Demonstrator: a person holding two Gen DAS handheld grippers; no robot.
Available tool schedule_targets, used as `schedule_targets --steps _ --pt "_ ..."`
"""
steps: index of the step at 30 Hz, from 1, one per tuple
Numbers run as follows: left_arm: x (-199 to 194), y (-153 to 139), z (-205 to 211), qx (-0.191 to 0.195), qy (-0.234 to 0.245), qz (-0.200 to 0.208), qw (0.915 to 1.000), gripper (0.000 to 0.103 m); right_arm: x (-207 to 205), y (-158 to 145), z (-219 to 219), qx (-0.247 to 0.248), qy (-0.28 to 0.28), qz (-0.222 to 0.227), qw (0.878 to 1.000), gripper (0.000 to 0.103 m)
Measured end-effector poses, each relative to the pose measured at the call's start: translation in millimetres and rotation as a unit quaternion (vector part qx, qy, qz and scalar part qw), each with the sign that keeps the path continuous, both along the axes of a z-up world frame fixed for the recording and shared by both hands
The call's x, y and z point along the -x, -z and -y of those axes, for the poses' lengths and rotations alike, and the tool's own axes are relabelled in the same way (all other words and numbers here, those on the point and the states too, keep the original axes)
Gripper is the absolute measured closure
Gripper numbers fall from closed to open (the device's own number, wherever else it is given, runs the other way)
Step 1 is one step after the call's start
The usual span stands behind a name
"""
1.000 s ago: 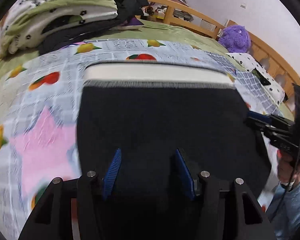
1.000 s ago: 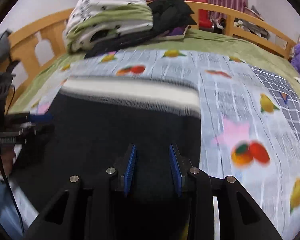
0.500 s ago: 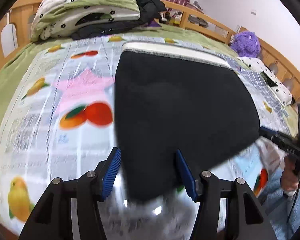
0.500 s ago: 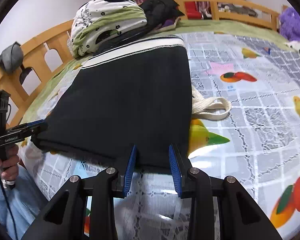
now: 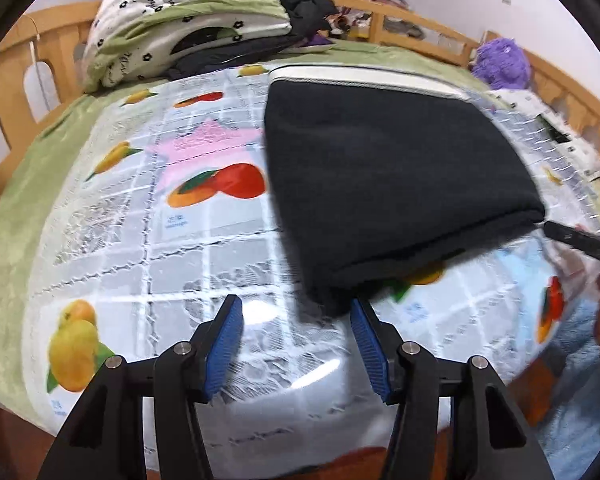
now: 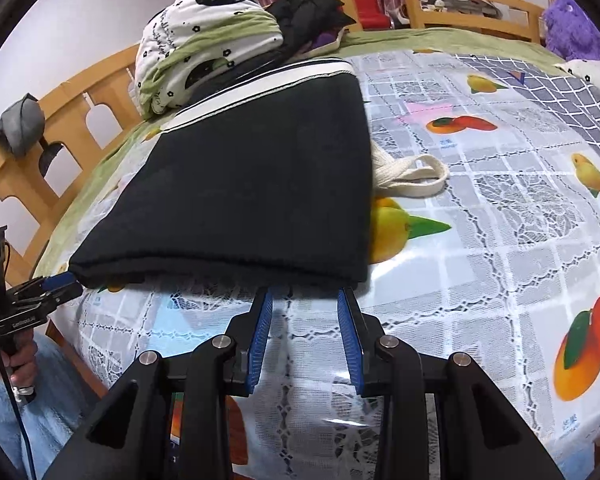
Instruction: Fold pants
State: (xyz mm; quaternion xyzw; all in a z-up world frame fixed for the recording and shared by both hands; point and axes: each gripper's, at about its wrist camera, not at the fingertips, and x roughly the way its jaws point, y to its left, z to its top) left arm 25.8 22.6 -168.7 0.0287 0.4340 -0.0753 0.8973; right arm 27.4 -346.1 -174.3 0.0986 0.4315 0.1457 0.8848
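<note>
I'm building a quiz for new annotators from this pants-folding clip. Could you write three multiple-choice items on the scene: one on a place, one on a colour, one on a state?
1. Where does the cream drawstring lie?
A. on top of the pants
B. sticking out at the right edge of the pants
C. hanging off the bed rail

2. What colour is the plush toy at the far side of the bed?
A. purple
B. red
C. yellow

3. How are the black pants?
A. folded flat on the cover
B. hanging in the air
C. crumpled in a heap

Answers:
1 B, the loop pokes out from under that edge.
2 A, its fur is purple.
3 A, layered edges rest on the fruit-print cover.
</note>
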Motion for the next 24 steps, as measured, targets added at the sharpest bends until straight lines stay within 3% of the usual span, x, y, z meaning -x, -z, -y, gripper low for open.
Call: schedule_targets --steps 2,6,8,10,14,16,17,18,19,23,24 --pt "-3 2 4 -0.011 0.000 0.004 0.9999 0.057 0 1 -1 0.004 -0.002 0.002 1.000 0.069" --pt "-6 -5 22 -0.027 0.008 0.039 0.9988 0.093 -2 2 0 -0.002 -0.002 0.001 1.000 0.069" --pt "-1 -21 17 0.022 -0.013 0.083 0.9962 0.094 -3 2 -1 -0.003 -0.001 0.000 1.000 0.069" --pt "0 -30 10 0.055 -0.014 0.096 0.9938 0.094 -4 1 -2 -0.006 0.000 0.001 1.000 0.069" --pt "-13 1 12 0.007 -0.028 0.016 0.9995 0.090 -4 3 -4 -0.001 -0.004 0.000 1.000 0.069" --pt "-7 1 18 -0.020 -0.015 0.026 0.9993 0.085 -4 2 -5 -0.001 -0.010 0.000 1.000 0.069" --pt "-5 -1 18 -0.029 -0.012 0.027 0.9992 0.078 -5 2 -5 -0.002 -0.013 0.000 1.000 0.069" --pt "-3 -2 17 -0.036 -0.015 0.026 0.9989 0.062 -4 1 -5 -0.004 -0.016 0.001 1.000 0.069" --pt "1 -3 13 -0.033 -0.018 0.028 0.9989 0.054 -4 0 -5 -0.006 -0.018 0.002 1.000 0.069" --pt "10 -11 -4 -0.002 -0.013 0.048 0.9988 0.055 -2 1 -5 -0.005 -0.022 0.003 1.000 0.069" --pt "10 -11 -6 0.005 -0.011 0.049 0.9987 0.062 -2 1 -5 -0.004 -0.021 0.003 1.000 0.069"
